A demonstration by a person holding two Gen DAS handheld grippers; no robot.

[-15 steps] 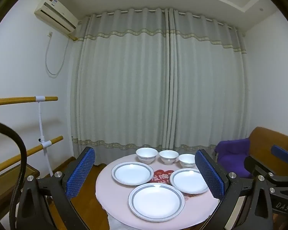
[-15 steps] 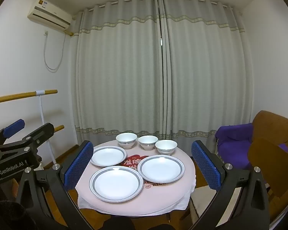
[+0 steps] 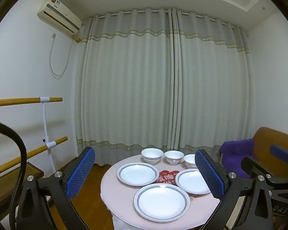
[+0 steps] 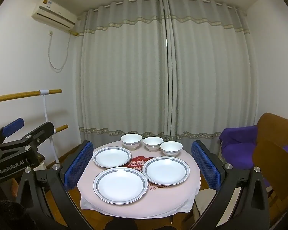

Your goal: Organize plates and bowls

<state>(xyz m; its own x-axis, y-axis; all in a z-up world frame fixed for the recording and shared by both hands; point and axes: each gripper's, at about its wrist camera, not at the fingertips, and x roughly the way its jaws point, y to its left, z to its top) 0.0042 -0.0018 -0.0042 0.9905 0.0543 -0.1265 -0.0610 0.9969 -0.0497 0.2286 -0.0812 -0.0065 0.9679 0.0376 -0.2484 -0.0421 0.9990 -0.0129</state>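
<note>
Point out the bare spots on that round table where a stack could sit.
Bare cloth lies along the table edge right of the near plate, below the right plate. Crowded: the bowls at the back, and the red print hemmed by plates.

Both tools are alike — the left gripper (image 3: 145, 174) and the right gripper (image 4: 142, 165) have matte black angular frames with silver screws and blue waffle-textured fingers (image 3: 80, 173). White lettering reads "GenRobot.AI" on one body, "DAS" on another — a black cable (image 3: 19, 153) loops beside the left one.
</note>
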